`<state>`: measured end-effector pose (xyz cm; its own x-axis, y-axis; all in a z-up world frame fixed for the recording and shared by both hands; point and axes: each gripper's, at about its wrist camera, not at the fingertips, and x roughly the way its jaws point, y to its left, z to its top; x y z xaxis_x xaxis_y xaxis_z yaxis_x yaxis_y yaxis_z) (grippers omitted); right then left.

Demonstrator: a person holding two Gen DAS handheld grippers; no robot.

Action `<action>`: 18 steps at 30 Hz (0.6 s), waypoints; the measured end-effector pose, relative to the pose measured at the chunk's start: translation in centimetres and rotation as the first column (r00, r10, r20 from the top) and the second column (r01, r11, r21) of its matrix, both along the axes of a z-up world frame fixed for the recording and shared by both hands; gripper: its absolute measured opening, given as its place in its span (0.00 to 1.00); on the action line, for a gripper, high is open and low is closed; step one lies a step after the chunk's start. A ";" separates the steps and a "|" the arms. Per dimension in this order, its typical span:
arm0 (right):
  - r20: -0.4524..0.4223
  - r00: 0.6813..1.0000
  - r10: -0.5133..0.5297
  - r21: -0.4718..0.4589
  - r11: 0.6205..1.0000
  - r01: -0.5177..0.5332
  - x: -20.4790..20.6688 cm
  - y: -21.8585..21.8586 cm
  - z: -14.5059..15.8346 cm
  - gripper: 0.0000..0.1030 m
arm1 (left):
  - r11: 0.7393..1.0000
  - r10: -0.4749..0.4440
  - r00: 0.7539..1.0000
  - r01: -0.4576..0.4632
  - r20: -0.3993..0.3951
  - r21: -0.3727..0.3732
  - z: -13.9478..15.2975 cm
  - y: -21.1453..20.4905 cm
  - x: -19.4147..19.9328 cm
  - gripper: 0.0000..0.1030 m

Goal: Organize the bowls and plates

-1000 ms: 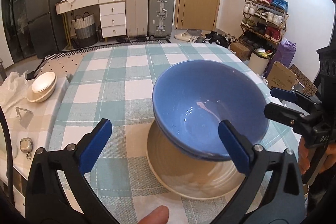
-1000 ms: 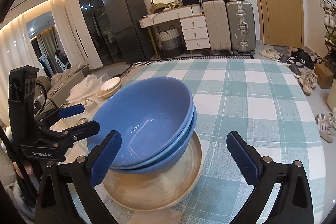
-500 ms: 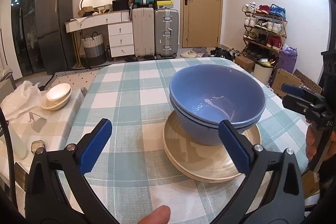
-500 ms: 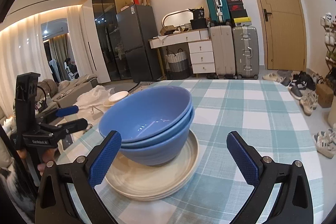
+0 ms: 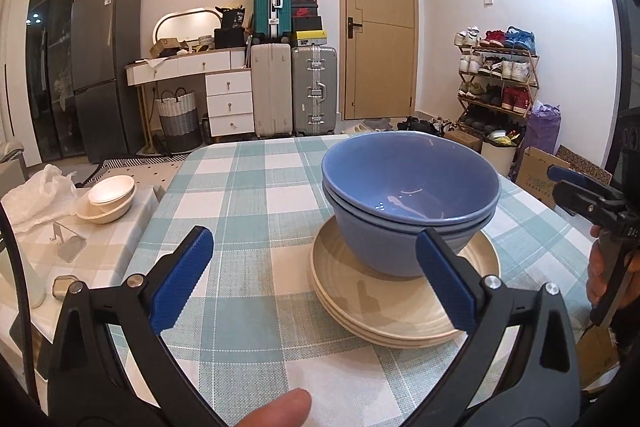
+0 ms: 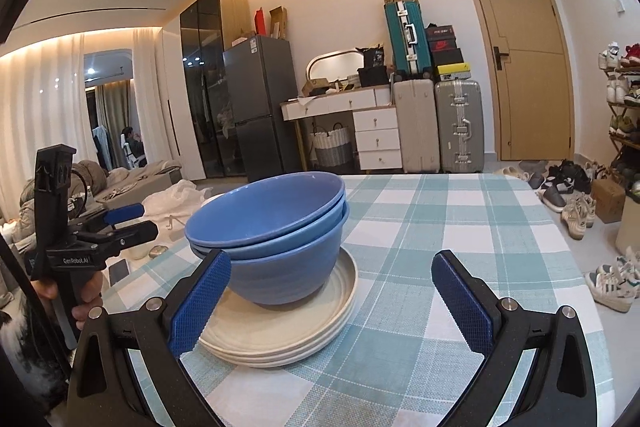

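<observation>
A: Both tools are pulling back from the stack near the middle of the table [image 5: 248,187], and the view is dropping from above the bowls to level with them.

B: Meaning the stacking is likely finished. The left gripper [image 5: 316,279] is hanging wide, holding nothing; the right gripper [image 6: 332,295] is doing the same.

A: The count?

B: Two blue bowls [image 5: 412,203] are nesting together, sitting on cream plates [image 5: 400,303], three by their rims in the right view. Two small white bowls [image 5: 108,199] are sitting apart on the side table [image 5: 100,255] by the left edge, possibly still waiting to be sorted.
</observation>
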<state>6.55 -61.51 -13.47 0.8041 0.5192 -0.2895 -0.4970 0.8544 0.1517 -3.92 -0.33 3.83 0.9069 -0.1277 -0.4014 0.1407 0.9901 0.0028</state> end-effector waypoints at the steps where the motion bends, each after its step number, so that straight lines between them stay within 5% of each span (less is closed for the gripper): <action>1: 0.005 1.000 -0.004 0.001 1.000 0.004 -0.1 -0.1 0.0 0.99 | 1.000 0.003 1.000 -0.003 0.005 -0.003 -0.2 0.0 0.1 0.98; 18: 0.062 0.997 -0.034 -0.015 0.999 0.035 -0.7 -0.3 -1.3 0.99 | 0.999 0.026 0.998 -0.024 0.049 -0.044 -2.7 0.2 1.3 0.98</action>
